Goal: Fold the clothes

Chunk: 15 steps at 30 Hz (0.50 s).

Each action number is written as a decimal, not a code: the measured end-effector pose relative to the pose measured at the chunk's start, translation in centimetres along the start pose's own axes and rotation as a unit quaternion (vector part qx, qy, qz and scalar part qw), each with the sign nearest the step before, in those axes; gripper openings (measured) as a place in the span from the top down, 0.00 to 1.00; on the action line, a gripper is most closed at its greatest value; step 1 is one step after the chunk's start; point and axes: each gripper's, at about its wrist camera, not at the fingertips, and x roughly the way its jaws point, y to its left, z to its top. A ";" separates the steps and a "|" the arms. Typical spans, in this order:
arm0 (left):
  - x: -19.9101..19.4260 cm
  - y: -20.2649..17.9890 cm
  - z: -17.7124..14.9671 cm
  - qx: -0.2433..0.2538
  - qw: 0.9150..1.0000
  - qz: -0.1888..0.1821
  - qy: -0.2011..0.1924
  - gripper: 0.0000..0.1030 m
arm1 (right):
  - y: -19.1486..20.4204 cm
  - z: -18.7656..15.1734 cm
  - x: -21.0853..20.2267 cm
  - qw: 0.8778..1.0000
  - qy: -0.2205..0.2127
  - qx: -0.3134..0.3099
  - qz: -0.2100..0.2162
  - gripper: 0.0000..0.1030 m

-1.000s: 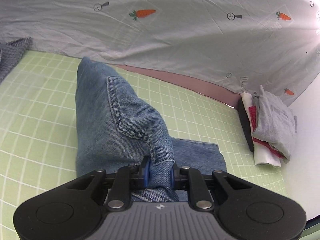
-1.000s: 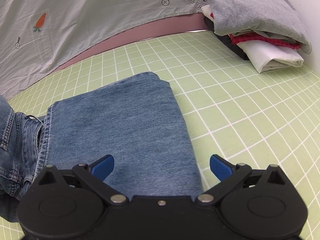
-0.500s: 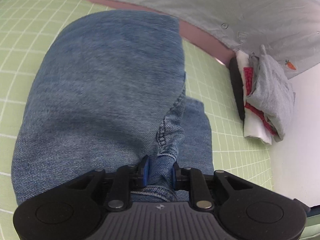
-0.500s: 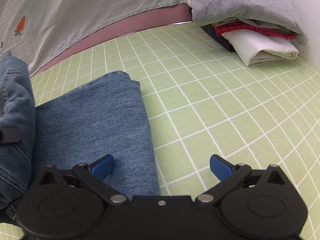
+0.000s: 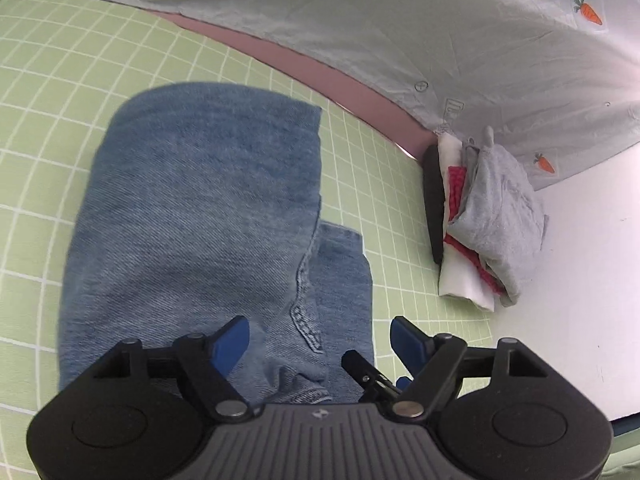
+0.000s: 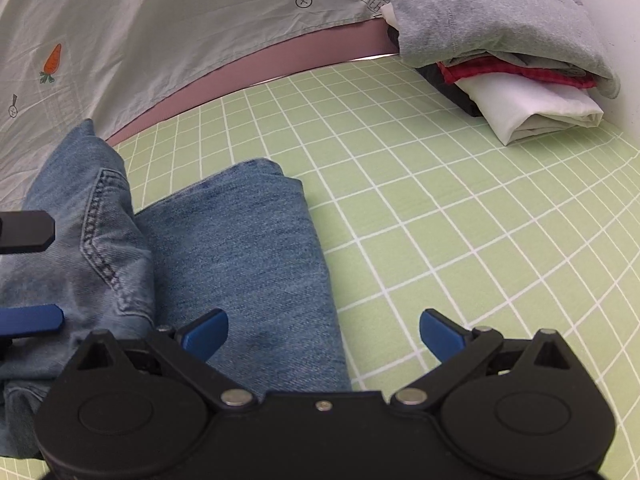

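Observation:
Folded blue jeans (image 5: 200, 216) lie on the green grid mat (image 5: 56, 92). My left gripper (image 5: 320, 336) hovers open over their near end, its blue fingers (image 5: 230, 340) spread to either side of a stitched seam, holding nothing. From the right wrist view the jeans (image 6: 248, 240) show as a flat lower layer with a bunched upper fold at the left. My right gripper (image 6: 324, 330) is open just above the jeans' right edge, one finger over denim and the other over the mat. The left gripper's blue finger (image 6: 32, 318) shows at the left edge.
A stack of folded clothes (image 5: 484, 220), grey on top of red, white and black, sits at the mat's far right corner by a white wall (image 5: 592, 260). A pale sheet with carrot prints (image 5: 400, 20) hangs behind the mat. The same stack (image 6: 496, 56) appears top right.
My left gripper carried the jeans' top over onto the lower layer, then opened and let the denim go. The right gripper stayed open and shifted slightly.

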 end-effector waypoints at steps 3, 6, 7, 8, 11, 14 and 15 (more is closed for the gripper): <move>-1.9 2.2 0.3 -0.034 0.999 0.026 -0.026 0.24 | 1.0 1.0 0.0 0.999 -0.006 0.008 0.038 0.00; -3.7 4.7 0.5 -0.069 0.995 0.049 -0.050 0.24 | 2.0 2.2 0.5 0.996 -0.001 0.022 0.090 0.00; -4.4 5.5 0.5 -0.080 0.993 0.056 -0.059 0.24 | 2.3 2.6 0.8 0.993 0.004 0.030 0.113 0.00; -4.9 6.2 0.5 -0.092 0.992 0.065 -0.065 0.24 | 2.6 2.9 1.3 0.990 0.013 0.040 0.135 0.00; -5.5 8.3 0.3 -0.121 0.986 0.095 -0.070 0.24 | 3.4 3.5 3.1 0.978 0.042 0.068 0.190 0.01; -5.3 10.1 0.0 -0.137 0.983 0.106 -0.060 0.24 | 4.3 3.6 4.9 0.965 0.072 0.086 0.236 0.04; -5.1 10.5 -0.1 -0.139 0.983 0.108 -0.055 0.24 | 4.6 3.5 5.5 0.961 0.083 0.094 0.246 0.04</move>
